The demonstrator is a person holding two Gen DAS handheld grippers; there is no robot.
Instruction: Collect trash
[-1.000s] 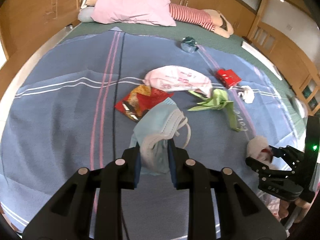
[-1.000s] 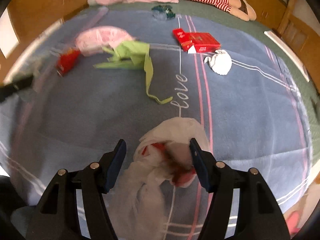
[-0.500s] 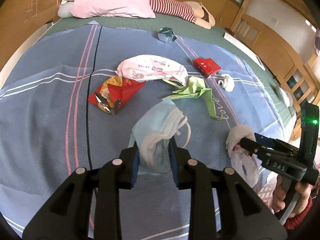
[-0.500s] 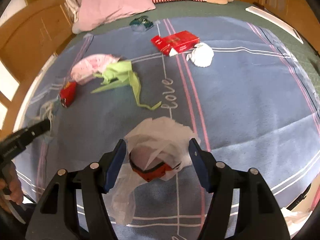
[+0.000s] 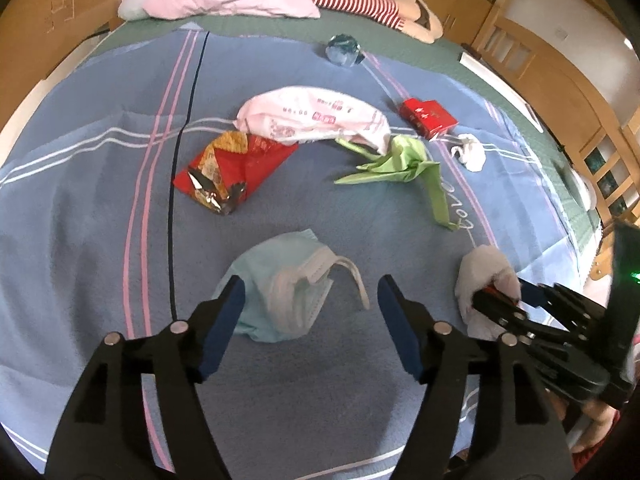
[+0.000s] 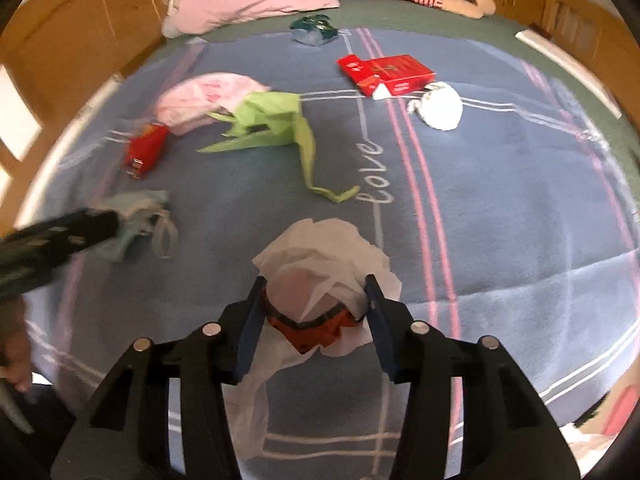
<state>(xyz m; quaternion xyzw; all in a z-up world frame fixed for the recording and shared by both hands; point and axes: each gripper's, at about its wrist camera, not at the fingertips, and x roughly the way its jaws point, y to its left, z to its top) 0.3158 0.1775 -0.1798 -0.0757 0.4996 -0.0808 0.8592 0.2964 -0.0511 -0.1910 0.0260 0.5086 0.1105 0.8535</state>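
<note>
Face mask (image 5: 280,296) lies loose on the blue blanket (image 5: 100,240) between the spread jaws of the left gripper (image 5: 308,300), which have just been opening and do not touch it. Right gripper (image 6: 316,304), jaws just closing, pinches the white bag (image 6: 328,264) at its red-rimmed mouth. Judgement: steady the mouth upward before 1 mask goes in.

mask (image 5: 280,292) on blanket (image 5: 100,220), wrapper (image 5: 232,164) behind
</note>
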